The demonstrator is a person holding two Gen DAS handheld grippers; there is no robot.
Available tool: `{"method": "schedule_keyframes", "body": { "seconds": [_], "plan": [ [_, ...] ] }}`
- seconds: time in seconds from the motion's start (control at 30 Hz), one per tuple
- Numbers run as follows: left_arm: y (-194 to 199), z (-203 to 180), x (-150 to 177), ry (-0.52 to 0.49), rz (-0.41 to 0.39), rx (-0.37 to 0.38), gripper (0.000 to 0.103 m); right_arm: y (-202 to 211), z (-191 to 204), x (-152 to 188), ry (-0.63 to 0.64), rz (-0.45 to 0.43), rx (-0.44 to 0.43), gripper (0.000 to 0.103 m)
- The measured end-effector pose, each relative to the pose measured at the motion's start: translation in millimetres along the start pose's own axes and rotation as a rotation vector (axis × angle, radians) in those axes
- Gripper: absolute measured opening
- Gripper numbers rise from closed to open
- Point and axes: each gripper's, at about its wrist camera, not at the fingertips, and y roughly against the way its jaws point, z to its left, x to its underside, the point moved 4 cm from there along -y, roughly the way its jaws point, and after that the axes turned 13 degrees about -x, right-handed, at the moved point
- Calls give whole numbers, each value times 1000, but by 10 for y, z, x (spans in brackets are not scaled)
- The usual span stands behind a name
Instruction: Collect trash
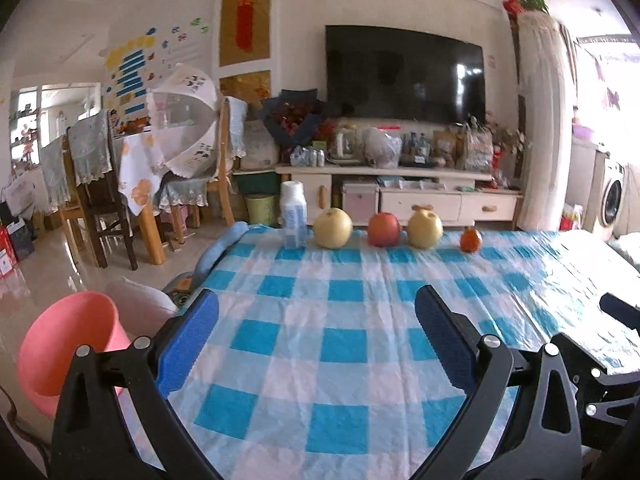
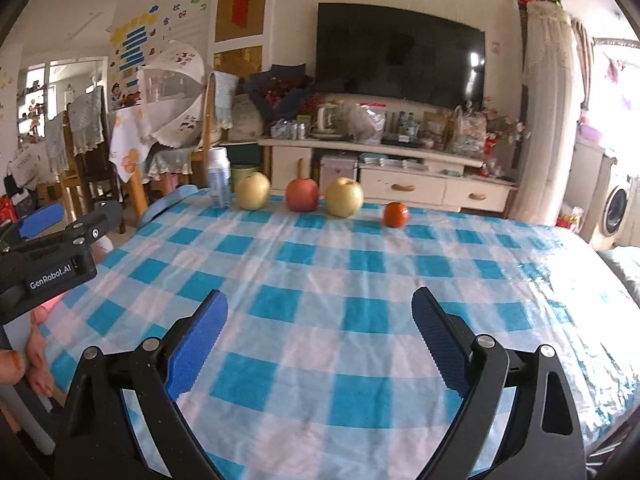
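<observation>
Hovering over the near edge of the tabletop (image 1: 320, 340), both tongs are spread wide and hold nothing. Off the left edge, down by the floor, a pink bin (image 1: 68, 348) waits, mouth tilted towards the camera; that is likely where trash should go. The left tongs (image 1: 316, 344) hang just right of it, above the blue-checked cloth. Further right, the right tongs (image 2: 320, 344) are likewise released, with the left tool's black body showing at the far left of the right wrist view.

Along the far edge stands a row, left to right: a small white bottle (image 1: 293, 216), upright; a yellow pear (image 1: 332, 228) just beside it; a red apple (image 1: 384, 230); a second pear (image 1: 425, 230); and, a little apart, a small orange (image 1: 471, 240). Of these, the bottle looks the one piece of trash.

It seems to be light plastic, probably empty, so it could tip or skid on the slick cloth at a nudge. Its walls may flex, and the label may be slippery. Taking it across the middle of the body, below the cap, with the tongs level and closing gently, seems the safest hold. The pear stands close on its right, so approaching from the front or left leaves more room.
</observation>
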Motion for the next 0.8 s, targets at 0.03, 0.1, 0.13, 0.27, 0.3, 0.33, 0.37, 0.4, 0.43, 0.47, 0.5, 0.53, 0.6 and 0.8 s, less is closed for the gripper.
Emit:
{"method": "schedule_keyframes", "body": {
  "seconds": [0.03, 0.1, 0.13, 0.27, 0.3, 0.33, 0.37, 0.4, 0.43, 0.47, 0.5, 0.53, 0.6, 0.8],
  "plan": [
    [11, -52, 4, -4, 1, 7, 99, 11, -36, 7, 6, -4, 9, 92],
    [42, -148, 1, -11, 1, 20, 99, 29, -111, 15, 3, -10, 17, 92],
    [57, -199, 0, -16, 1, 28, 99, 37, -135, 11, 2, -13, 19, 92],
    [123, -396, -17, -38, 0, 50, 99, 84, -254, -4, 7, -35, 41, 92],
    [132, -427, -18, -42, -3, 56, 99, 86, -280, -10, 9, -39, 49, 92],
    [147, -468, -19, -44, -6, 61, 99, 94, -310, -15, 8, -44, 56, 92],
    [154, -514, -15, -45, -4, 67, 99, 104, -345, -19, 2, -49, 58, 92],
    [151, -545, -14, -44, 1, 70, 99, 107, -370, -20, -4, -50, 59, 92],
    [147, -574, -10, -39, 8, 75, 99, 113, -387, -19, -9, -52, 59, 92],
    [139, -602, -4, -33, 15, 81, 99, 115, -415, -19, -16, -54, 59, 93],
    [137, -626, -4, -29, 20, 82, 99, 117, -435, -18, -19, -55, 61, 93],
    [131, -644, -6, -27, 24, 82, 99, 116, -454, -18, -17, -57, 66, 93],
    [129, -670, -19, -22, 23, 80, 99, 105, -481, -22, -12, -60, 75, 93],
    [98, -700, -64, -4, 26, 75, 99, 78, -522, -39, -22, -67, 67, 93]
  ]
}}
